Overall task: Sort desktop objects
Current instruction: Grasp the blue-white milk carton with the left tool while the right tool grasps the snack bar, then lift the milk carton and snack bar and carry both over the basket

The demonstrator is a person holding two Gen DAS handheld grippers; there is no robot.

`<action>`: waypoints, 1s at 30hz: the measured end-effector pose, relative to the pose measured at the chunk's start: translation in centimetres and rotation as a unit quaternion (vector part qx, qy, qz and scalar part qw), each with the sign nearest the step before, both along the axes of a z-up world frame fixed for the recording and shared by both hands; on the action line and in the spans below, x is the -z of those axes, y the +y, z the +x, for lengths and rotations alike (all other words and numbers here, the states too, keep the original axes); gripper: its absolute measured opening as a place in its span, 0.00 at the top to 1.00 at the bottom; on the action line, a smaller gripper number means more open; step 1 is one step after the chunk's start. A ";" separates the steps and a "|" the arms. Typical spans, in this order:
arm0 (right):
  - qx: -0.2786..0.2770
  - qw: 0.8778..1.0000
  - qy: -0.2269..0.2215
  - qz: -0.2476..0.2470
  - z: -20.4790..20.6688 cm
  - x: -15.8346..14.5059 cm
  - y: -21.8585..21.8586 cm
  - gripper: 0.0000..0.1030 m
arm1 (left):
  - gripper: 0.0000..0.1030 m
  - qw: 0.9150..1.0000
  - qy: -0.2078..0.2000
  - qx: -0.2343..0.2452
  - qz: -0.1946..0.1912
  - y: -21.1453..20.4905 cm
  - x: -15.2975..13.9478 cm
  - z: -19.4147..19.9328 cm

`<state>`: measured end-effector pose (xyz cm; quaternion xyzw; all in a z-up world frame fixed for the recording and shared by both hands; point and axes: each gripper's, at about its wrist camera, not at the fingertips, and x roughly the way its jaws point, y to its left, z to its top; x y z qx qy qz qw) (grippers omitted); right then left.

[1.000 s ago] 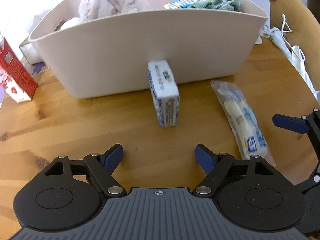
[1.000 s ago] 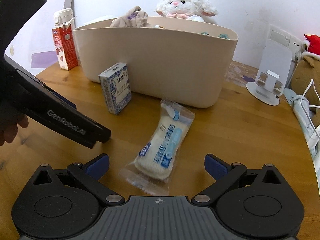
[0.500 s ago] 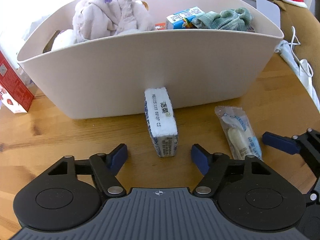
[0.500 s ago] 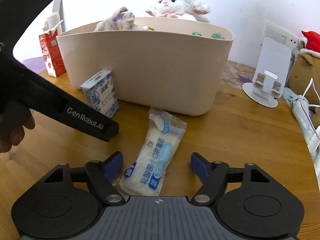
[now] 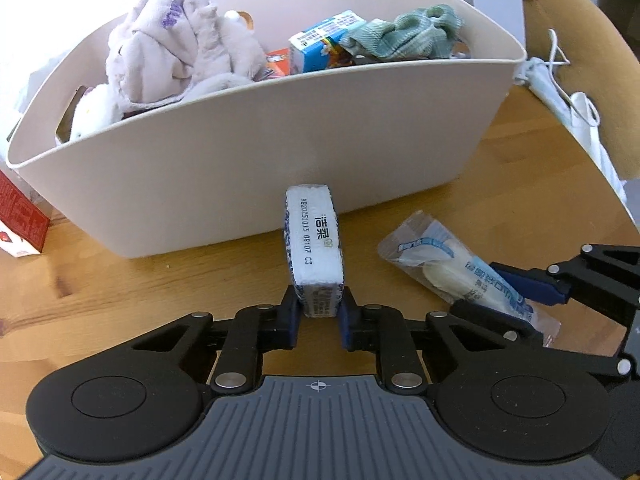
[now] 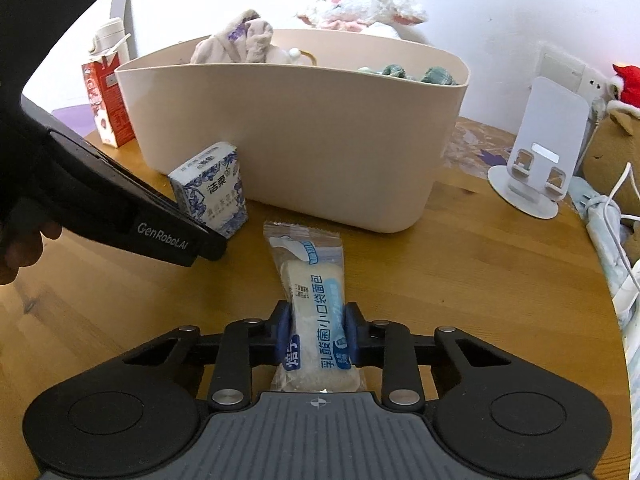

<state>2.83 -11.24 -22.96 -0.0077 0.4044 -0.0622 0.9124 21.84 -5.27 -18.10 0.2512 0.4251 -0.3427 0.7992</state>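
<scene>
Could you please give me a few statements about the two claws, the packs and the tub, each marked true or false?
1. The left claw is closing on the tissue pack. True.
2. The bread packet lies inside the beige tub. False: it lies on the wooden table, between the right claw's closing pads.
3. A green cloth is in the tub. True.
4. The red carton is in the tub. False: it stands beside it.
</scene>
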 end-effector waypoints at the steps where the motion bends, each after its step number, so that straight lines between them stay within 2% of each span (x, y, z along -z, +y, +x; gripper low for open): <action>1: -0.001 1.000 0.003 0.004 -0.1 -0.1 0.0 0.76 | 0.82 1.000 0.001 0.002 -0.001 0.1 -0.1 0.0; 7: 0.011 0.999 0.016 0.034 -1.0 -0.7 -0.3 0.77 | 0.82 1.000 -0.005 0.009 -0.007 1.0 -1.3 -0.3; 16: 0.011 0.999 -0.007 0.042 -3.0 -3.3 -0.5 0.77 | 0.82 0.999 -0.023 0.035 -0.019 4.3 -4.1 -1.0; 30: -0.014 0.997 -0.072 0.034 -5.6 -10.5 -0.2 0.77 | 0.82 0.997 -0.040 0.041 -0.056 7.3 -7.7 -1.3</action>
